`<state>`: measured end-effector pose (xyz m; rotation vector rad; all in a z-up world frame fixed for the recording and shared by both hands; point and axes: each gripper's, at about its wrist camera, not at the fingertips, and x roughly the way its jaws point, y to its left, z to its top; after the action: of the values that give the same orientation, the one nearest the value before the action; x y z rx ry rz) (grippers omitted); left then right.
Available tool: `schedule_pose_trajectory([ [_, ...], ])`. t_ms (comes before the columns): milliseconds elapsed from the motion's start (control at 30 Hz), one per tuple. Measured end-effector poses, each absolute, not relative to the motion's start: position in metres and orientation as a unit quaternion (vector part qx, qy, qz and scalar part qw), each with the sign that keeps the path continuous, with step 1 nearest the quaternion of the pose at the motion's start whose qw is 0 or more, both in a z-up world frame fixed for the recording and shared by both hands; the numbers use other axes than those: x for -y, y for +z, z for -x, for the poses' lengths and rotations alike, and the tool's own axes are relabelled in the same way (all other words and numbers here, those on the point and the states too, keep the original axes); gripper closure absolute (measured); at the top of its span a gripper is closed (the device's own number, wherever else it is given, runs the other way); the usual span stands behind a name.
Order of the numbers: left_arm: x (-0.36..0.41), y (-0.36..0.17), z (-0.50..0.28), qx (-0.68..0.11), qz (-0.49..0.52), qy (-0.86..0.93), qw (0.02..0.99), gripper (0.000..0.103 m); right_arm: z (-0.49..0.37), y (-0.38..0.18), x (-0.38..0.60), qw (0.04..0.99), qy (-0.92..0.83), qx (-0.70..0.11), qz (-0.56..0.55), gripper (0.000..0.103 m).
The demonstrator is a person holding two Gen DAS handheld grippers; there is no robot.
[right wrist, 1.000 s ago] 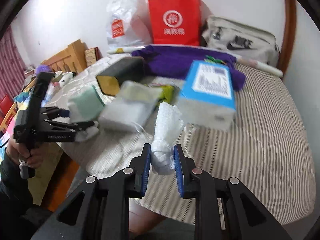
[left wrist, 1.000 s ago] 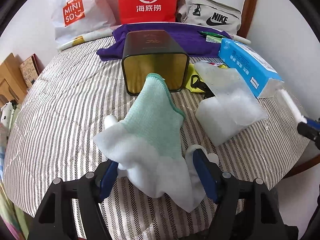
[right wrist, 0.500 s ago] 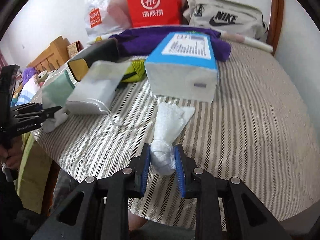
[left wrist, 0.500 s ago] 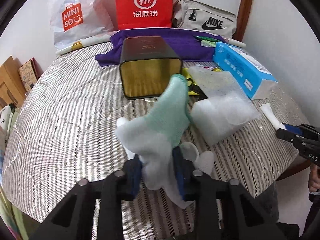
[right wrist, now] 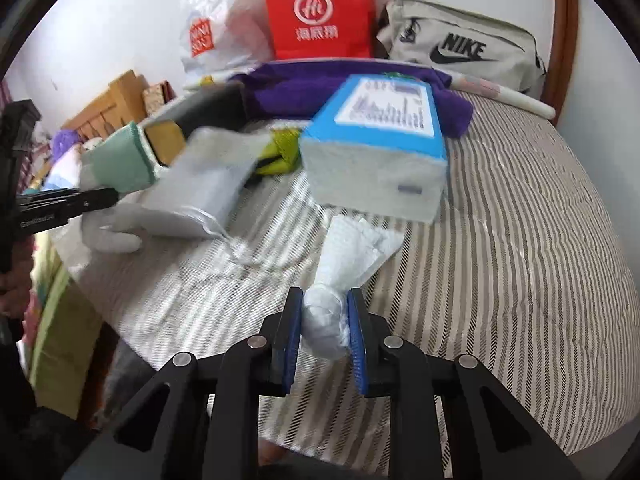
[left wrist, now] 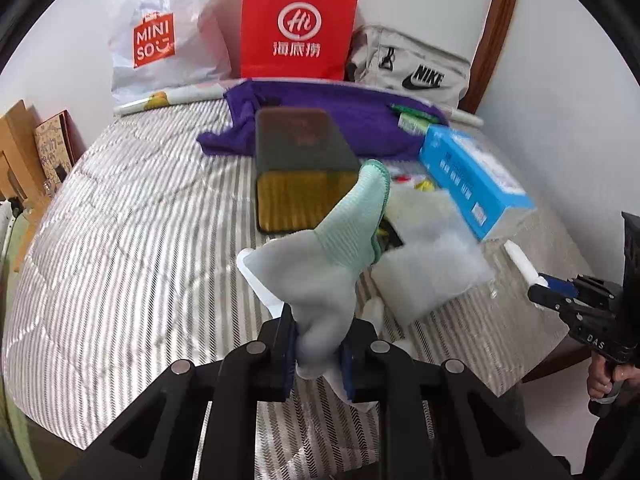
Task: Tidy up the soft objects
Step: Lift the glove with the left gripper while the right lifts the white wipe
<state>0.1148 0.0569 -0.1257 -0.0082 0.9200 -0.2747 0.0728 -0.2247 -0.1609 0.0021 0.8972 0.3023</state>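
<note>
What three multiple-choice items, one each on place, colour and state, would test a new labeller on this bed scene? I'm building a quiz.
1. The blue tissue box lies: A on the striped bed cover; B inside the red bag; C on the floor.
2. The glove's cuff is: A purple; B green; C red.
3. The right gripper is: A open; B shut on the white tissue; C out of view.

Key: A, the box rests on the stripes; B, mint-green knit; B, both pads pinch the twisted end.
</note>
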Motion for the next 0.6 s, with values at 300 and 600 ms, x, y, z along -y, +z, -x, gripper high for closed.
schedule_pose_trajectory([
  [300,-0.073,-0.089,-0.122,-0.422,0.015,-0.114,0.899,0.086,-0.069,-0.107,0.233,0.913,0.170,-0.372,-0.020,0.081],
  [600,-0.076,-0.063,-0.150,-0.418,0.036,-0.110,0.901,0.086,-0.103,-0.072,0.237,0.922,0.171,-0.346,-0.040,0.081],
])
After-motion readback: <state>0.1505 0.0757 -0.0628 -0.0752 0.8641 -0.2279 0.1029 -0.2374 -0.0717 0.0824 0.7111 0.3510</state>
